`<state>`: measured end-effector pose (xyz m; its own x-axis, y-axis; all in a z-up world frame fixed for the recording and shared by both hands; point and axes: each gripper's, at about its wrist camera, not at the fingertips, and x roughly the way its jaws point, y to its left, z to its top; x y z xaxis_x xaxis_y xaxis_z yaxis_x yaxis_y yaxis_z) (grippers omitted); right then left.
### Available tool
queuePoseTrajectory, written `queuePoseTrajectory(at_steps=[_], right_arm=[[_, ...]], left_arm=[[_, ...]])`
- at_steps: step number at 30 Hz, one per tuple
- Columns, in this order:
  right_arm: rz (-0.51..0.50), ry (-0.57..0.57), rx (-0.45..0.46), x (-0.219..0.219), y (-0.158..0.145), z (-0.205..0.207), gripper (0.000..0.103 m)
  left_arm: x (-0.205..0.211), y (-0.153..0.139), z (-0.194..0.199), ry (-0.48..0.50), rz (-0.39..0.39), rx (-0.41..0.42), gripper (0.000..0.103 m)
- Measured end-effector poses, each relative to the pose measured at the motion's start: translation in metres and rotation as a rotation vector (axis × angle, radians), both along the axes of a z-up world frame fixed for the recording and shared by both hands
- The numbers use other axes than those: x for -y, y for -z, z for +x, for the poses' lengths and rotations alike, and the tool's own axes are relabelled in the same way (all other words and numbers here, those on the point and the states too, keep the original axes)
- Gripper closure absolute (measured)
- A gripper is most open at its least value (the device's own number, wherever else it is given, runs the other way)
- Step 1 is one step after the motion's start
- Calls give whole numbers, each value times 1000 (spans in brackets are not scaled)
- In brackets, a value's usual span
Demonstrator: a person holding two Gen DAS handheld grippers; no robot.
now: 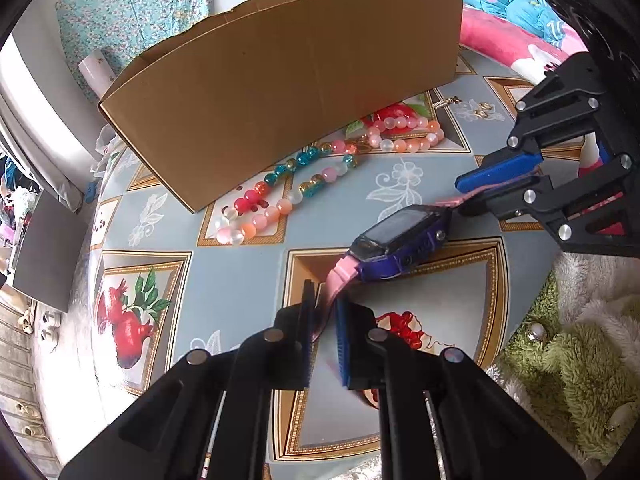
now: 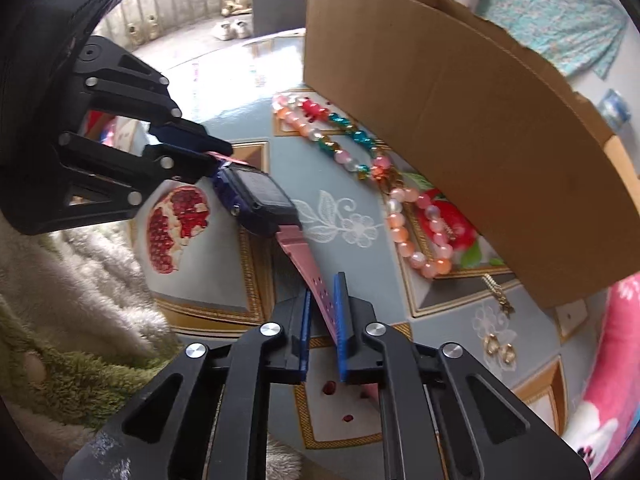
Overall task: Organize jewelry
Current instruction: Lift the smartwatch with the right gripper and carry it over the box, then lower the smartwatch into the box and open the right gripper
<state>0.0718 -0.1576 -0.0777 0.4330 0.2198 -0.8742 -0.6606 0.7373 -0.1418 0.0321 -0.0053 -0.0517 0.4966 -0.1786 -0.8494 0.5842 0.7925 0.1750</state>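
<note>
A cardboard box (image 1: 280, 80) stands on the table (image 1: 240, 272); beads (image 1: 320, 168) lie along its foot. Near it, the watch (image 1: 404, 240) hangs, seemingly off the cloth, each strap end pinched by the left gripper (image 1: 324, 320) and right gripper (image 2: 322, 312).

No readable txt anywhere; watch (image 1: 402, 240) screen dark; cardboard box (image 1: 280, 92) unprinted.

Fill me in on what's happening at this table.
Both claws are holding one watch by its pink strap, one at each end: the left claw on the near end, the right claw on the other. The watch is stretched between them over the table. Bead strings and small gold earrings lie loose beside a cardboard box.
</note>
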Motion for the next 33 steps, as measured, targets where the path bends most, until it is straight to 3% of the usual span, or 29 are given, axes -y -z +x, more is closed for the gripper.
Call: queuePoseTrajectory(at_steps=[5,9,17,24,27,30,33], right_arm=[[5,99,73,-4,-1,-10,101],[23,147,128,-8,-17,-20,102],[52,120,388,-11,-95,-25,102],[34,73,598,-8,-163,20,102],[69,50,530,-2,-176,66,102],[103,26,368,7,-179,120,102],[124,2,198,11,-168,164,102]], left_arm=[[2,-6,-8,-22,-39,41,95],[-1,-29,-13,-35,-70,104,98],[-7,-112,-13,-70,-130,334,99],[-8,-185,36,-68,-206,488,99],[-6,-202,78,-74,-219,455,99],[-4,-199,137,-91,-245,308,99],[4,-178,186,-97,-218,160,99]])
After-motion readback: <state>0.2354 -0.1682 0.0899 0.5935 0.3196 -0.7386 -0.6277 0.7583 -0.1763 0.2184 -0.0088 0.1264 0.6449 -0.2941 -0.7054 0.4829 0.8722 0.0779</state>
